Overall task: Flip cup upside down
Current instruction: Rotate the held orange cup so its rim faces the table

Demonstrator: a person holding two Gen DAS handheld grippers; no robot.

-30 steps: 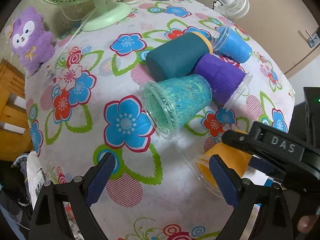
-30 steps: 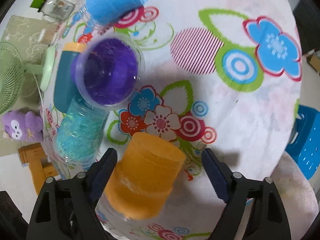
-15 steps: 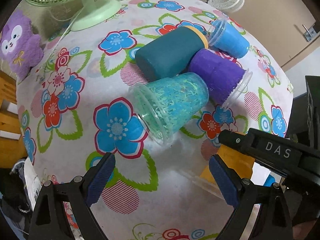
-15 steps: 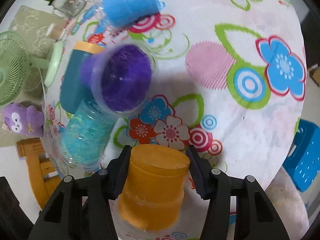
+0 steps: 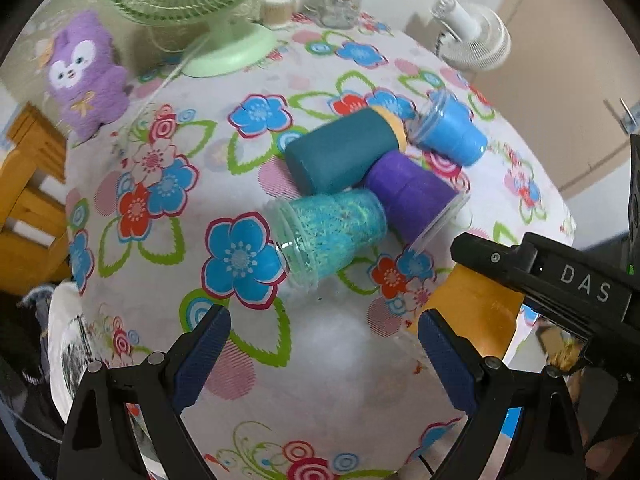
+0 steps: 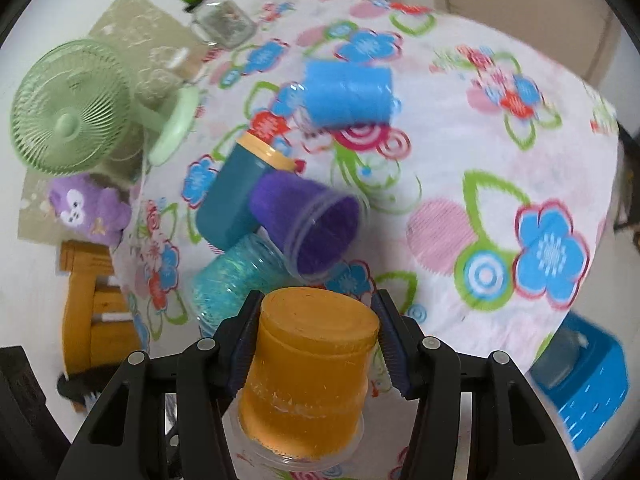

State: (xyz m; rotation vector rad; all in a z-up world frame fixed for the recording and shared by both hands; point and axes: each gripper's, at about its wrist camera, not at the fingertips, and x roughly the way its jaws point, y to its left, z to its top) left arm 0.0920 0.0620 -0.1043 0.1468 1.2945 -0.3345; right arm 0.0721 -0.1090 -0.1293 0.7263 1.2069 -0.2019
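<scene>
While pinching the orange cup (image 6: 308, 368) base-up in the right gripper (image 6: 316, 344), holding the left gripper (image 5: 320, 356) spread wide over the floral tablecloth (image 5: 280, 400)

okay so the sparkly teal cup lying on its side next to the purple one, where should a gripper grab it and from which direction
Grip the glitter teal cup across its mid-body wall, coming from above with the fingers straddling its width. It lies on its side, its open mouth toward the bare cloth and its base end close against the purple cup and the dark teal cup. So its base end is crowded and the mouth side probably gives the freest approach.
</scene>
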